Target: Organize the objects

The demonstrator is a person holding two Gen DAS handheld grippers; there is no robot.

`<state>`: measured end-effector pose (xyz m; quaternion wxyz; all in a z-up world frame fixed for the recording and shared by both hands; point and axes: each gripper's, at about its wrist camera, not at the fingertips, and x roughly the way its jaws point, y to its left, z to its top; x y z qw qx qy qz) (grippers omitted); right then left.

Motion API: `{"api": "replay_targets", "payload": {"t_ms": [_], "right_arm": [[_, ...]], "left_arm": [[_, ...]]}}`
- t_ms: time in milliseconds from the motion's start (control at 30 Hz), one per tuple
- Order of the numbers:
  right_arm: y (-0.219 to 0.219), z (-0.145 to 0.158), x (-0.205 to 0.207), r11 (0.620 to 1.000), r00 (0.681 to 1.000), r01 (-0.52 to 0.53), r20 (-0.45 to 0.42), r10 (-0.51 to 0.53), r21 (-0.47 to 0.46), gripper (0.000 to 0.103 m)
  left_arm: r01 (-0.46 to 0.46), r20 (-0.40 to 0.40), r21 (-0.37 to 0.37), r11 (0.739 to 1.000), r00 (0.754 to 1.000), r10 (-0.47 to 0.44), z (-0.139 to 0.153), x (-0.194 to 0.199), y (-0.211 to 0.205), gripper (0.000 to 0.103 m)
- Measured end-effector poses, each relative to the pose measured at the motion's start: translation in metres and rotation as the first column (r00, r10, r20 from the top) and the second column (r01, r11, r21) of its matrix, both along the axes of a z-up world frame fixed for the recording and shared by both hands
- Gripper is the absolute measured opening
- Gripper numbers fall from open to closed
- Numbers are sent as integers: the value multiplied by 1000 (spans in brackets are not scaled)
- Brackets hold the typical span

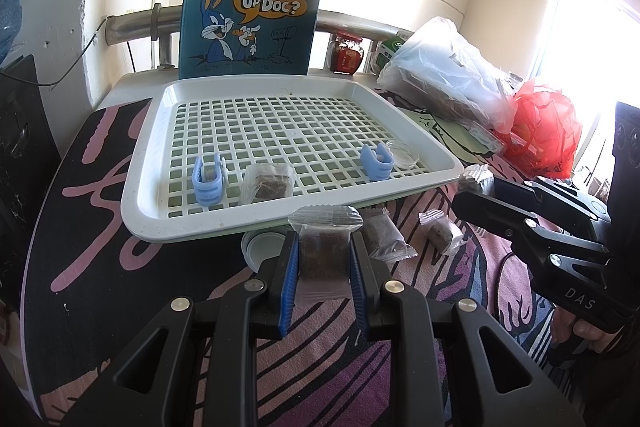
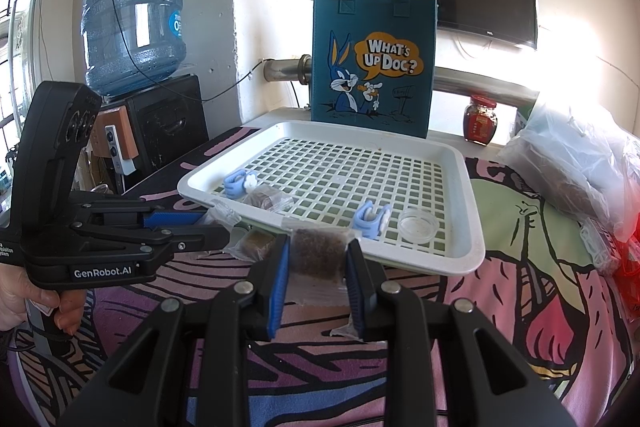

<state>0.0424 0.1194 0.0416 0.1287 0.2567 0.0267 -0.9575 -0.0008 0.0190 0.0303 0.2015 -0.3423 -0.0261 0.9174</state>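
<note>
The left gripper [image 1: 324, 255] clamps a clear packet [image 1: 323, 251] of brown stuff just off the near edge of the white tray [image 1: 160, 163]. On the tray's near edge lie two blue clips [image 1: 208, 179], a packet and a small clear dish [image 1: 403, 153]. The right gripper [image 1: 476, 183] pinches another packet at the tray's right corner.

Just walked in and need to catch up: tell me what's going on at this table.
A person is sorting small items into the white tray, holding tongs in each hand. The left tongs and the right tongs are each shut on a clear snack packet, both near the tray's front edge. Already in the tray: one packet, two blue clips and a small clear dish. Two more packets lie on the cloth.
</note>
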Motion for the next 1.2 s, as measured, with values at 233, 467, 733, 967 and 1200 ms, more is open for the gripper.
{"api": "replay_targets", "payload": {"t_ms": [233,467,733,967,1200], "right_arm": [[-1,0,0,1000,1000,0,0,0,0,26],[-1,0,0,1000,1000,1,0,-1,0,26],[-1,0,0,1000,1000,0,0,0,0,26],[-1,0,0,1000,1000,0,0,0,1,26],[0,0,0,1000,1000,1,0,-1,0,26]], "left_arm": [[0,2,1,1000,1000,0,-1,0,0,23],[-1,3,1,1000,1000,1,-1,1,0,23],[-2,5,2,1000,1000,2,-1,1,-1,23],[-2,5,3,1000,1000,2,-1,0,-1,23],[-4,9,4,1000,1000,4,-2,1,-1,23]]}}
